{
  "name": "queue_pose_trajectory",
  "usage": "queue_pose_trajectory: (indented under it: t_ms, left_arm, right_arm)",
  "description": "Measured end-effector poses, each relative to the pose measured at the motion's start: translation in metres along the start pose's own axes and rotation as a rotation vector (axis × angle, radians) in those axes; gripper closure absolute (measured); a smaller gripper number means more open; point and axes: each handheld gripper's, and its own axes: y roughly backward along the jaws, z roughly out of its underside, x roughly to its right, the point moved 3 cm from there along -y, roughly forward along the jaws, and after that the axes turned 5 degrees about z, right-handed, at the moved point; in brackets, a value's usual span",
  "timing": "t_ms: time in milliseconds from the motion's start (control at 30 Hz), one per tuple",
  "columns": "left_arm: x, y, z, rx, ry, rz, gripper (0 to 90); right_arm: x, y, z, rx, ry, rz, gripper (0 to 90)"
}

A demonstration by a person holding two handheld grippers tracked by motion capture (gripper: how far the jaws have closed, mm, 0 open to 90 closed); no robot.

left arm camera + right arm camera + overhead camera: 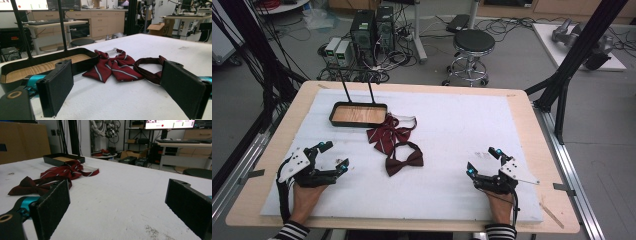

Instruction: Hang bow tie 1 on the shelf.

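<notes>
Taking the black tray (358,114) as the landmark, on the high view's left the left gripper (335,156) rests on the white surface (462,125) well in front of the tray, jaws spread wide and empty. Its own view looks across bare padding toward the tray and the 2 bow ties beyond its jaws.

Just to the right of the tray's front corner lies the striped bow tie (384,135), touching the tray's rim in the left gripper view (110,66). In front of that, further from the tray, lies the plain dark bow tie (404,161), its long axis running roughly left to right across the surface, strap looped behind it.

Far right of the tray, the right gripper (482,162) also rests released with nothing between its jaws.

The plain tie sits between the 2 grippers, a little nearer the left one, so that hand likely has the shorter reach, moving rightward.

Count: 1 tray, 2 bow ties, 2 grippers.
</notes>
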Motion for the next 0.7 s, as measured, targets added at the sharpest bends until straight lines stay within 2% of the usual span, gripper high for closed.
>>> queue_pose_trajectory:
  t_ms: [700]
  left_arm:
    - [-0.0009,-0.0002,-0.0001,-0.001,0.013,-0.009,12.1]
  right_arm:
    - [0.0,-0.0002,0.0,0.002,0.003,0.003,5.0]
